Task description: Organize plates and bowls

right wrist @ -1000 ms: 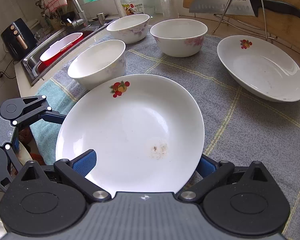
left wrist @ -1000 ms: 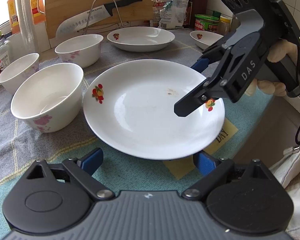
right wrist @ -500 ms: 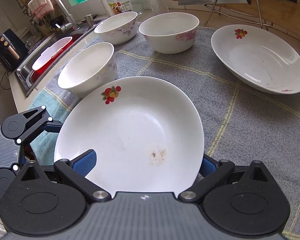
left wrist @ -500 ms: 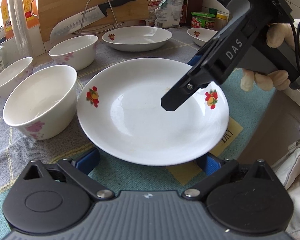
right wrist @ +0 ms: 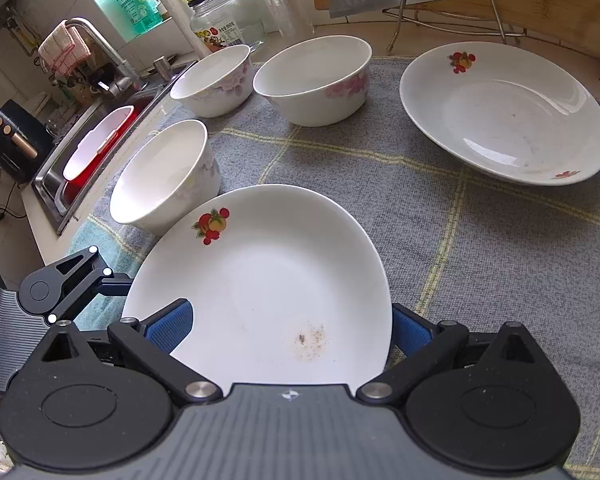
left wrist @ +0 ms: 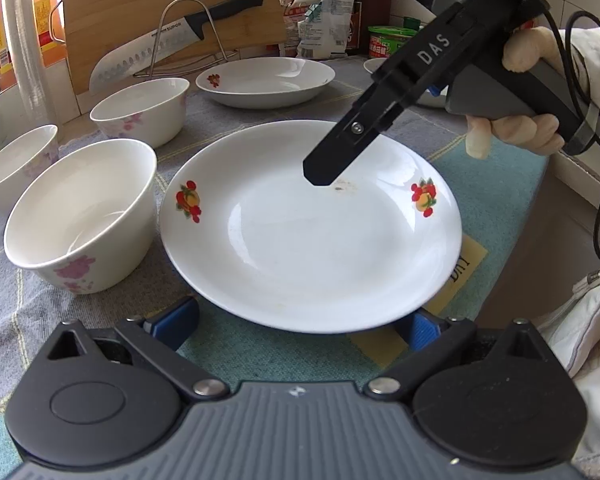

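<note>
A white plate with fruit decals (left wrist: 312,240) (right wrist: 268,280) lies flat on the grey checked cloth (right wrist: 500,248). My left gripper (left wrist: 300,325) is open, its blue pads (left wrist: 176,318) set to either side of the plate's near rim without touching it. My right gripper (left wrist: 380,132) (right wrist: 290,332) comes from the far right with its jaws wide. One finger (left wrist: 328,168) hovers over the plate's inside and the other stays beyond the rim. Three flowered bowls (left wrist: 80,216) (left wrist: 140,110) (left wrist: 16,164) stand to the left. A second fruit plate (left wrist: 264,80) (right wrist: 504,112) sits at the back.
A knife on a wire rack (left wrist: 172,40) leans on a wooden board behind the dishes. Another small dish (left wrist: 374,65) is half hidden behind my right gripper. A sink (right wrist: 80,160) lies past the bowls. The counter edge (left wrist: 572,184) runs along the right.
My right gripper rolled, and its near finger slid across the plate toward the far side. The left pads spread slightly wider. The plate and bowls stayed put.
</note>
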The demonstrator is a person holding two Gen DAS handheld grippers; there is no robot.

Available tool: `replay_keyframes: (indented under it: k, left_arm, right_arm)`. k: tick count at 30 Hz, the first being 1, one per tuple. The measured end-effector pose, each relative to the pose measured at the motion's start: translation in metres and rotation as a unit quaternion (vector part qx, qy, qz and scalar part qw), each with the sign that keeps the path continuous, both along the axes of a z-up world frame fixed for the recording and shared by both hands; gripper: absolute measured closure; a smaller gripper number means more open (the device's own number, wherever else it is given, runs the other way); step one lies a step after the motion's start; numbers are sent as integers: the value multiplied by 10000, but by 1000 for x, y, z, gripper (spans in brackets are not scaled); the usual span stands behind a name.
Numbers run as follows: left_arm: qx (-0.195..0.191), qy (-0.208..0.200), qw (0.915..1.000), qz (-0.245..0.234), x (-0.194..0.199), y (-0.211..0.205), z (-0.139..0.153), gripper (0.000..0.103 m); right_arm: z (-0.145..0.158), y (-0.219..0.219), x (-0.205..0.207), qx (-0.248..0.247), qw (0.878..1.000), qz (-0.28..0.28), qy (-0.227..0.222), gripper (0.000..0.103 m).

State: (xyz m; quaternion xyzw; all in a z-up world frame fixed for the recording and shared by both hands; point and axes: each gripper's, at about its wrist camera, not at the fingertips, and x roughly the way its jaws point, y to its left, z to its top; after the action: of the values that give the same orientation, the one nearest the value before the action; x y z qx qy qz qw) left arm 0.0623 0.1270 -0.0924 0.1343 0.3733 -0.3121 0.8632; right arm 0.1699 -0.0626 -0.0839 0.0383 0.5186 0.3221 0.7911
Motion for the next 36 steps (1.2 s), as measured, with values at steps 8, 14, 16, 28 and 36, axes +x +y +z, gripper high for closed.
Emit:
replay_keyframes:
  k: [8,14,16,28,36]
  left_arm:
    - [34,-129,9999,-54,-4,-2,1,2]
    - [98,-298,9992,-262,-4,-4,1,2]
    - [83,-328,9988,-346,-4,-4,2,2]
    - [32,-135,9984,-556,4,0,2,2]
    - [105,-137,9974,-695,8,-1,3,2]
  right_arm:
    - [-1,0,5,187,9996,200,52,0]
    - [-3,-7,8,447,9987,182,186,0]
    - [-3,-8,7,500,9984,153,206,0]
    - [-7,-12,3,795,9965,-175,189,0]
    - [-8,-16,1,950,9950,-230,193,0]
